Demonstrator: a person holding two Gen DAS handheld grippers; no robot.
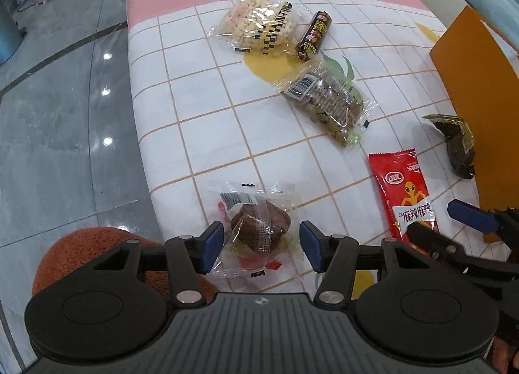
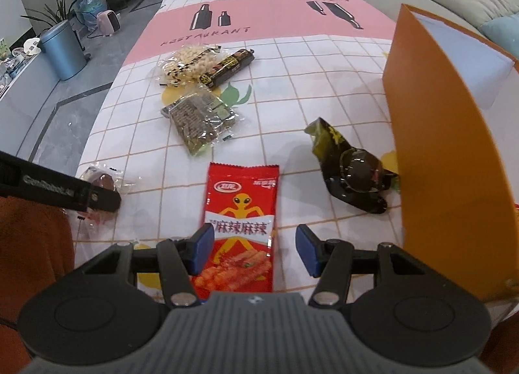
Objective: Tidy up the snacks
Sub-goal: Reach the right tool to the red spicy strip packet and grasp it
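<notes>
Orange box stood right of my right tongs, spread around the red packet; left tongs gaped around the cake.

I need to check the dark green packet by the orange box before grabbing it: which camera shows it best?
The right wrist view: the dark green packet lies whole and unobstructed beside the orange box. The left wrist view catches it only small at the right edge.

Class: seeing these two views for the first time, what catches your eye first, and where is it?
The red packet with its yellow alien lies at the table's near edge, between the right gripper's open jaws. The tall orange box stands at the right. The left gripper's jaws straddle a wrapped brown cake.
</notes>
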